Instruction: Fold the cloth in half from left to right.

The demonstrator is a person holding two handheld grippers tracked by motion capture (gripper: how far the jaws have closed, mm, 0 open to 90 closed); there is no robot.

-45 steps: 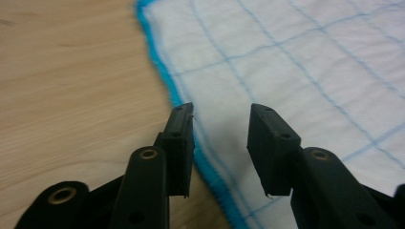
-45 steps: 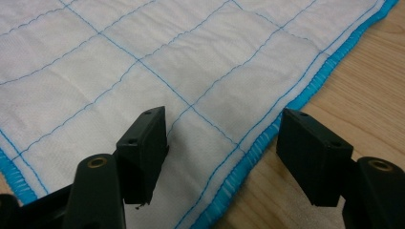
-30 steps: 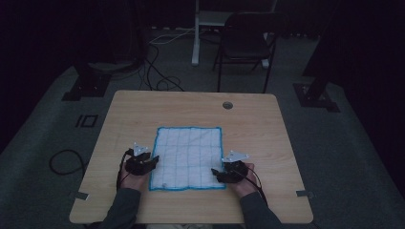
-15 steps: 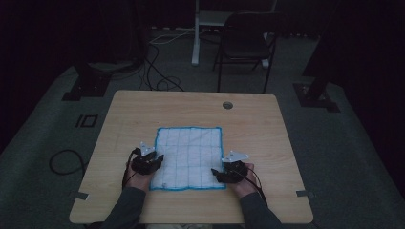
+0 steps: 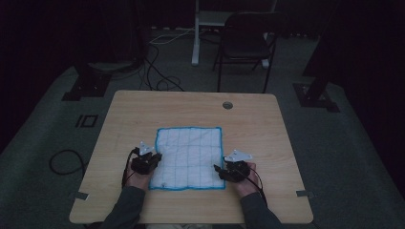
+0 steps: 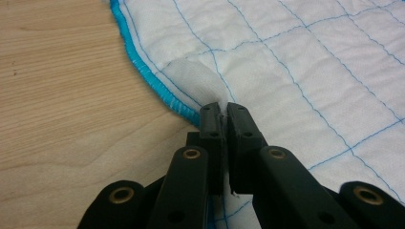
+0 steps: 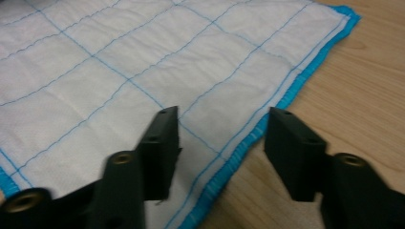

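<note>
A white quilted cloth (image 5: 190,157) with blue stitching and a blue border lies flat on the wooden table (image 5: 191,107). My left gripper (image 5: 152,157) is at the cloth's left edge. In the left gripper view its jaws have just been closing and my left gripper (image 6: 223,110) is shut on a small pinched fold of the cloth (image 6: 296,57) right beside the border. My right gripper (image 5: 220,171) is at the cloth's right edge near the front corner. My right gripper (image 7: 222,129) has just been closing but stands open, its jaws straddling the blue border of the cloth (image 7: 119,62) without pressing on it.
A round cable hole (image 5: 228,105) sits near the table's far edge. Behind the table stand a dark chair (image 5: 248,43) and a desk leg, with cables on the floor. The table's front edge is close to both forearms.
Both hands stay at the cloth's side edges and the cloth lies as before; from the high view the jaw motion is too small to make out.
</note>
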